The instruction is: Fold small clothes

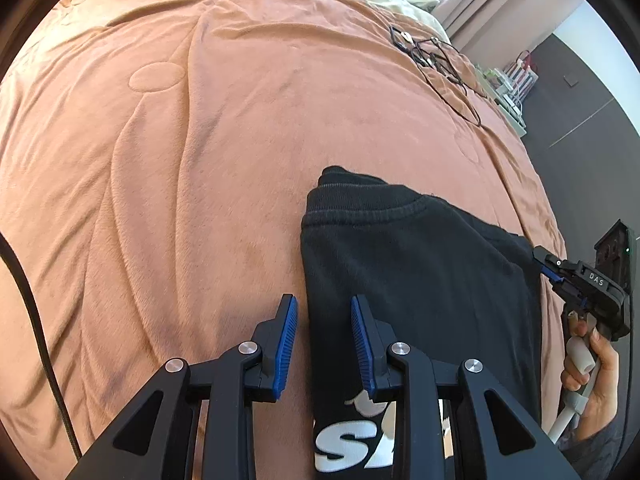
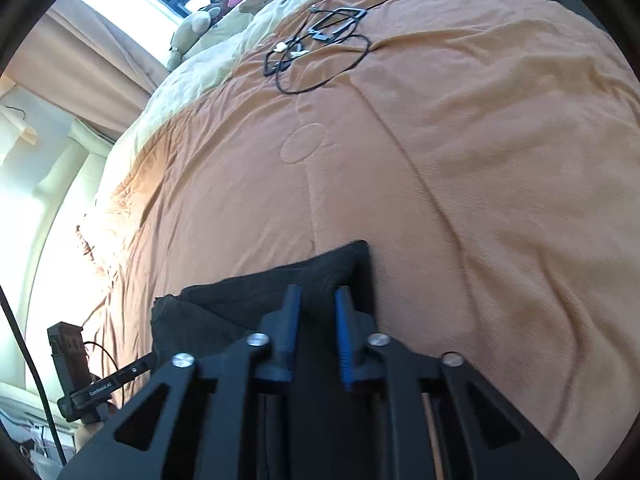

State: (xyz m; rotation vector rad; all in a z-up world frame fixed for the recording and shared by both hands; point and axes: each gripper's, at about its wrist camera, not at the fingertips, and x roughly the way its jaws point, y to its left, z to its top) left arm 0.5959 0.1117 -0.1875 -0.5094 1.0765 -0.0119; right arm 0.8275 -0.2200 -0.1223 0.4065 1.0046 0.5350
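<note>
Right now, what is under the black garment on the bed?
The black garment lies on the orange blanket, which shows all around its far edges. The blanket directly beneath it is covered, so anything lying there cannot be seen.

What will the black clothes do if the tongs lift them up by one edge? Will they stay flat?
Probably not. The black garment looks like soft knit with a ribbed band and already sags in folds, so it would likely droop and hang. It seems light for its size. The fuzzy orange blanket may grip it a little, so pushing could bunch it up rather than slide it.
</note>
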